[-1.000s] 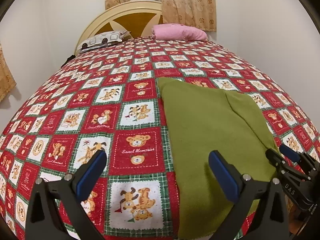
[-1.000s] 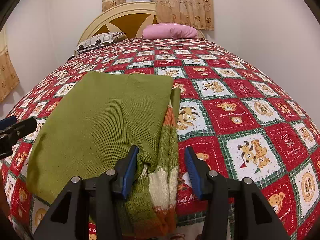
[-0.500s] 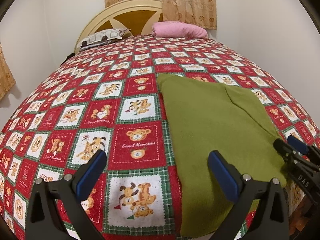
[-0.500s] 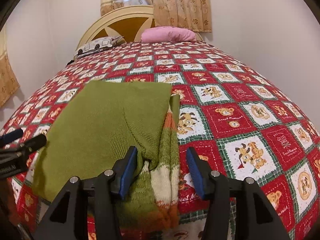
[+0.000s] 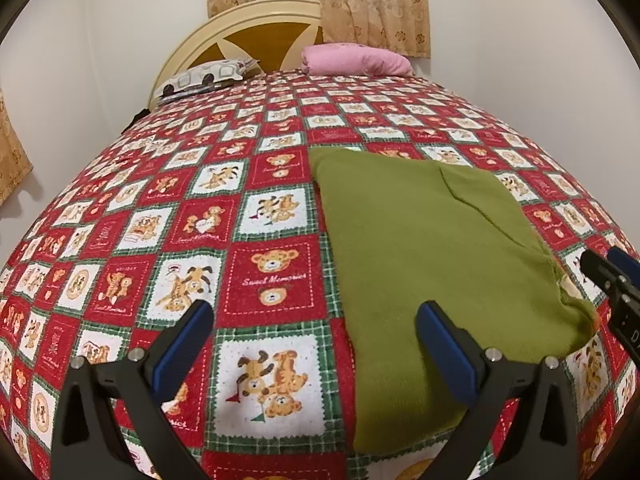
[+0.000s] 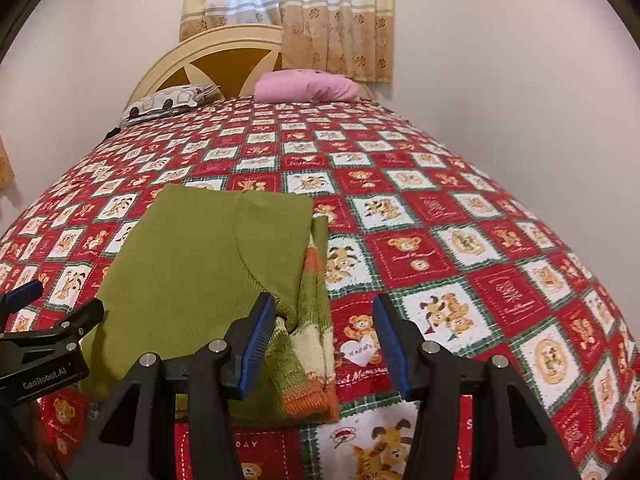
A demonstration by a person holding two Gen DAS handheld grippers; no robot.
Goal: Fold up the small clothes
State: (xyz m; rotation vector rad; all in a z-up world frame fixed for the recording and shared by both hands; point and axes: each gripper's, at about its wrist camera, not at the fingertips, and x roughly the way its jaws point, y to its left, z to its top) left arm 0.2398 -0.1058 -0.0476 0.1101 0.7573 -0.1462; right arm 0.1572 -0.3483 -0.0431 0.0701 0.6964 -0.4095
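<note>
A folded green knit sweater (image 5: 420, 248) lies flat on the bed near its foot edge. It also shows in the right wrist view (image 6: 200, 264), with a striped green, cream and orange sleeve (image 6: 312, 344) along its right side. My left gripper (image 5: 314, 344) is open and empty, above the quilt at the sweater's left edge. My right gripper (image 6: 324, 344) is open and empty, its fingers on either side of the striped sleeve end, held above it. Each gripper shows at the edge of the other's view.
The bed has a red and white teddy-bear quilt (image 5: 200, 220). A pink pillow (image 5: 356, 60), a patterned pillow (image 5: 204, 78) and a curved headboard (image 5: 256, 40) are at the far end. Walls stand close on both sides; curtains (image 6: 288, 12) hang behind.
Both grippers have drawn back and risen a little from the sweater. The sweater lies as it did.
</note>
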